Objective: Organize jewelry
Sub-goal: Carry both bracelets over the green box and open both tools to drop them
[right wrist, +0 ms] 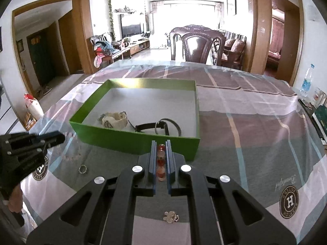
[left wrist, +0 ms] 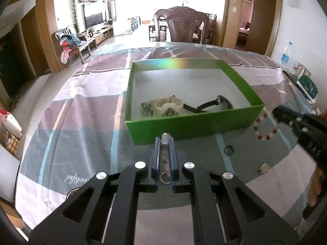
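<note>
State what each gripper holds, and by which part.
Left gripper: a pale pink bead bracelet, pinched across its beads. Right gripper: a red-and-white bead bracelet, clamped on a short stretch of beads.

Green box (left wrist: 190,125) near wall blocks both tools; far half of box floor free.

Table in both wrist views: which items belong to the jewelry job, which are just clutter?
Job:
- green cardboard box
- cream watch
- black-strap watch
- pale pink bead bracelet
- red-and-white bead bracelet
- small ring
- silver charm

Clutter:
- plastic water bottle
- dark wooden chair
</note>
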Motion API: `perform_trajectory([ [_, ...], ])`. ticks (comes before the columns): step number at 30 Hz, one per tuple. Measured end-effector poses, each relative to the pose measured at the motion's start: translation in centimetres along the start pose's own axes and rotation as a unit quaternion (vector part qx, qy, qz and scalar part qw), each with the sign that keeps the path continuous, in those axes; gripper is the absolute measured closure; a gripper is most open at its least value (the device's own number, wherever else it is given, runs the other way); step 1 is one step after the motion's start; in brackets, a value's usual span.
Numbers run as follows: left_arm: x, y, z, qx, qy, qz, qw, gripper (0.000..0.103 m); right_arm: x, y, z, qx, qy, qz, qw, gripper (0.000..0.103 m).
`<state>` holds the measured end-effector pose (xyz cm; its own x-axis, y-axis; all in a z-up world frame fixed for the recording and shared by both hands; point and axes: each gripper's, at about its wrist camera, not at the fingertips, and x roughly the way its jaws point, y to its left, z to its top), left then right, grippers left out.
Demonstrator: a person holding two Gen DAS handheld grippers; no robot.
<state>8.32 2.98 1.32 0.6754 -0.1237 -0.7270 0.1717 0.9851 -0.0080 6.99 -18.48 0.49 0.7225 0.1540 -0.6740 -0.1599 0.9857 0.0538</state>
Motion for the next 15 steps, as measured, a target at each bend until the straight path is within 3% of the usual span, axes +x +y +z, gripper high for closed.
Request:
perform_trajectory([
  [9,-0.7,0.1,5.1,0.018,-0.034,-0.004,0.9992,0.095,0.0,0.1,4.0,-0.012,-0.011,0.025,1.000,0.095],
  [15,3.4,0.6,9.1,-0.003,-0.023,-0.027,0.9994,0.095,3.7,0.5,7.2,-0.032,0.001,-0.003,0.999,0.095],
])
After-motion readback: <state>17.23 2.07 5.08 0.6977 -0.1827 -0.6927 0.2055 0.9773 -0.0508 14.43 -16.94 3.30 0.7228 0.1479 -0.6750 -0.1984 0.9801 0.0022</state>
